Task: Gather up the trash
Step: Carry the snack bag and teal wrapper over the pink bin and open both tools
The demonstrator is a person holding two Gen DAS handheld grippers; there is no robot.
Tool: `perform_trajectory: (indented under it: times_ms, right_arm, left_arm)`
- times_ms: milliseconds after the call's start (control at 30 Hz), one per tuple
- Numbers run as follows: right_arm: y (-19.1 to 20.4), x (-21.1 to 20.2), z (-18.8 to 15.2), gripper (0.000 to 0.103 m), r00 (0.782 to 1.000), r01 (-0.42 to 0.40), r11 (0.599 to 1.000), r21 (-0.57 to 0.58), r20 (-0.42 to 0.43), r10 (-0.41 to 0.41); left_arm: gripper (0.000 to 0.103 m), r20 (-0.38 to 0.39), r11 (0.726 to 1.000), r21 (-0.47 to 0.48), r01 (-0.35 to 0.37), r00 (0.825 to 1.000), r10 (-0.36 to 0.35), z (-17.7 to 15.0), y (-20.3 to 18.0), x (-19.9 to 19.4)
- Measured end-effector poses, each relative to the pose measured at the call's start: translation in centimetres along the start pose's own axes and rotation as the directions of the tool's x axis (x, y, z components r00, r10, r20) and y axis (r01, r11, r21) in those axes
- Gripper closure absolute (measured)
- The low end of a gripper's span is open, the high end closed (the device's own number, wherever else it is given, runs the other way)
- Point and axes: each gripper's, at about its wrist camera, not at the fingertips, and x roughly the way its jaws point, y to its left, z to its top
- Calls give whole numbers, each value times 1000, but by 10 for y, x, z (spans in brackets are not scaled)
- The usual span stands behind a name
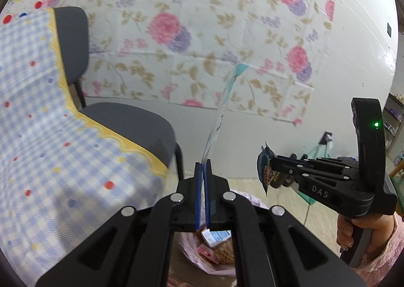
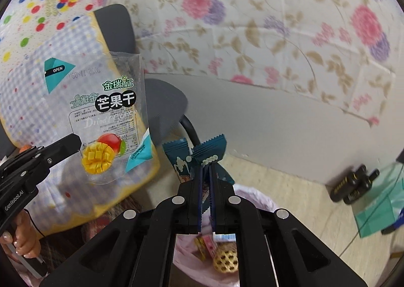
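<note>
My left gripper (image 1: 202,163) is shut on a clear dried-mango bag (image 1: 222,110), seen edge-on in its own view. In the right wrist view the left gripper (image 2: 75,144) holds that bag (image 2: 106,115) flat-on. My right gripper (image 2: 206,168) is shut on a dark teal snack wrapper (image 2: 202,158); it also shows in the left wrist view (image 1: 271,160) with the wrapper (image 1: 265,168). Both are held above a bin lined with a pink bag (image 2: 255,198), which holds several wrappers (image 2: 222,254).
A table with a blue checked, yellow-edged cloth (image 1: 38,123) stands at the left, a grey chair (image 1: 126,120) beside it. A floral cloth (image 1: 202,34) hangs on the wall behind. Black objects (image 2: 351,183) and a green sheet (image 2: 378,201) lie on the floor at the right.
</note>
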Motion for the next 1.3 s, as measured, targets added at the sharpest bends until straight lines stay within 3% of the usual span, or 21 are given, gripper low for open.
perform_trajectory:
  times_ms: [433,500,567,867,900,933,967,1000,1200,1300]
  right_arm:
    - [-38,19,-18,93,995,6,997,73,-103,1]
    - [-42,21,-20,77,994,10,997,80,-114,0]
    - [-44,22,-21,68,993,7,996,84,-121,3]
    - [-56,17,-18,57,996,18,993,115,-92,-8]
    - [-57,16,-18,57,996,22,993,116,-88,-12]
    - [-57,15,-17,57,996,24,993,115,-85,-14]
    - [-58,15,-17,57,996,24,993,115,-83,-14]
    - [-58,13,-17,57,997,25,993,115,-79,-16]
    - [-58,5,-14,57,999,28,993,117,-49,-22]
    - [-53,0,-10,53,999,20,993,112,-37,-15]
  left_arm:
    - [103,-77,998,43,54,996,-51,-4,-33,31]
    - [103,-86,997,44,58,995,-54,-4,-36,36]
    - [103,-95,997,47,59,994,-55,-5,-37,41]
    - [101,-140,996,45,74,988,-68,-8,-41,60]
    - [99,-143,996,43,73,988,-66,-8,-41,61]
    - [89,-143,997,43,67,988,-60,-8,-40,61]
    - [73,-140,998,40,57,989,-50,-9,-39,61]
    - [66,-135,998,36,51,990,-46,-9,-38,60]
    - [56,-119,1000,8,23,993,-22,-8,-26,54]
    - [43,-95,1000,12,-13,995,14,-6,-21,42]
